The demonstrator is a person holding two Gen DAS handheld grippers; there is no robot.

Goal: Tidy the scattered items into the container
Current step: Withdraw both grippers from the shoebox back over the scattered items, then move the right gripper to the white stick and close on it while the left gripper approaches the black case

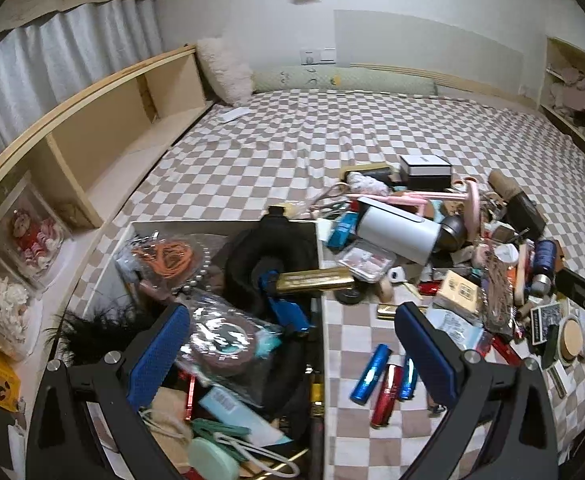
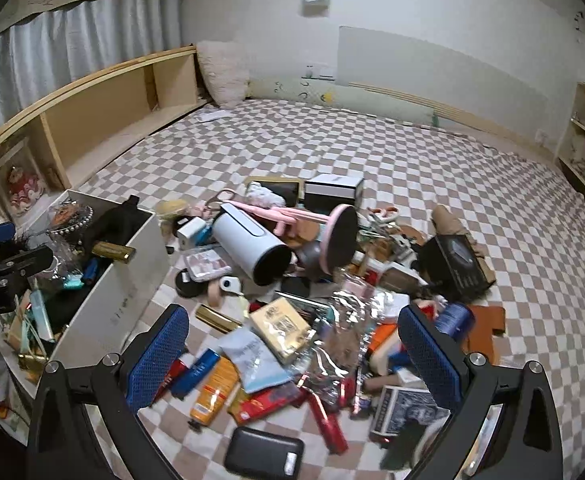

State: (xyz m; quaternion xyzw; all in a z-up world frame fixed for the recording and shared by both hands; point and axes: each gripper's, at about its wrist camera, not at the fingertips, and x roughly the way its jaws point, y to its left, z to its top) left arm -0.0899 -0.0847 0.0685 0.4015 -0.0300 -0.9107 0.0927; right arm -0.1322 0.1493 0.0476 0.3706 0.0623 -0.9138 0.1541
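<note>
At the far left, wooden shelves (image 1: 92,148) run along the bed's edge, and dolls in clear cases (image 1: 32,236) sit in the nearest compartment. Next we come to the white storage box (image 2: 132,280), the container, resting on the checkered bedspread (image 1: 276,148) and already crowded: a coil of orange cord (image 1: 172,256), a string of pearl beads (image 1: 196,276), a black cushion-like bundle (image 1: 268,252), a blue lighter (image 1: 288,312) and a mint round case (image 1: 212,460) lie inside. A gold bar-shaped box (image 1: 312,280) lies tilted across the box's right wall, one end inside and one end poking out.

Our left claw (image 1: 292,340) hangs over that right wall with its blue pads spread wide and nothing between them. On the bedspread just beside the box lie two blue tubes and a red one (image 1: 384,396) close together.

Further right spreads the heap of scattered items: a white cylindrical appliance (image 2: 252,244) on its side, a pink stand with a round base (image 2: 340,240) leaning over it, a black-and-white gift box (image 2: 332,192) behind them, an orange tube (image 2: 212,392), a yellow carton (image 2: 282,328), crumpled clear wrap (image 2: 340,344), a black pouch (image 2: 264,456) nearest us, a deck of playing cards (image 2: 404,412), a spool of blue thread (image 2: 456,316) and a black box (image 2: 456,264).

Our right claw (image 2: 292,352) hovers above this heap, pads spread apart, pinching nothing.
</note>
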